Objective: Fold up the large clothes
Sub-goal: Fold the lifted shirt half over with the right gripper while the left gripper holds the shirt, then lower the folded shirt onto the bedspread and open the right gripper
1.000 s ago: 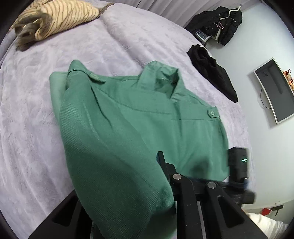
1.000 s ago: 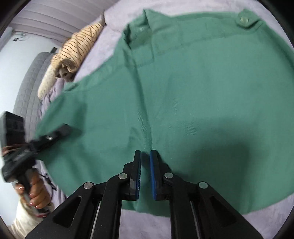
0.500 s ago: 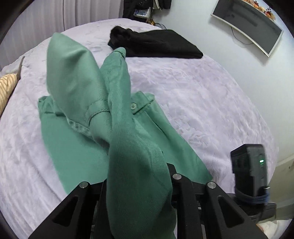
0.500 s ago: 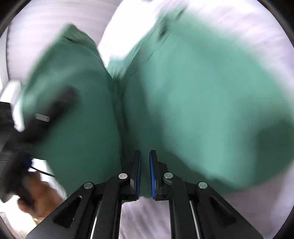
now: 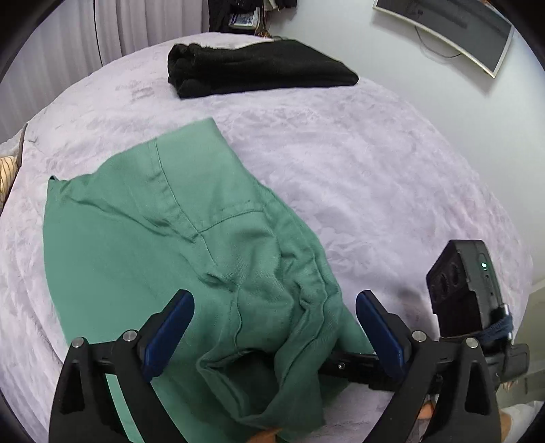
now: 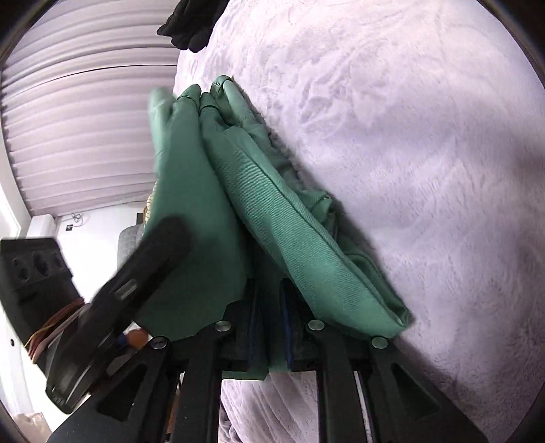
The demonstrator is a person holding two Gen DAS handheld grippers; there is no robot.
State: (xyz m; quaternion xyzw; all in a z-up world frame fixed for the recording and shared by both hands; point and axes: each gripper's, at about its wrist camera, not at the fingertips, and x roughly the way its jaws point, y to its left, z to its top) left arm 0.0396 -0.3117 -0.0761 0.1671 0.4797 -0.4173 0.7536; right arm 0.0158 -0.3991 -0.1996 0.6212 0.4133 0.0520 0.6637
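Observation:
A green shirt (image 5: 163,238) lies folded over on the lilac bed cover (image 5: 357,163). My left gripper (image 5: 274,308) is open, its blue pads spread wide on either side of the bunched near edge of the shirt, which rests between them. My right gripper (image 6: 270,296) is shut on a fold of the same green shirt (image 6: 272,204), which drapes up and away from its fingers beside the bed cover (image 6: 408,136). The left gripper (image 6: 150,259) shows blurred at the left of the right wrist view.
A folded black garment (image 5: 255,68) lies at the far side of the bed, also seen in the right wrist view (image 6: 194,20). A striped garment (image 5: 6,173) peeks in at the left edge. A wall-mounted screen (image 5: 449,30) and curtains (image 6: 85,119) stand beyond the bed.
The shirt was lifted and swung over, and now lies folded on the bed. My left gripper has opened and let go of the cloth. My right gripper stays shut on the shirt.

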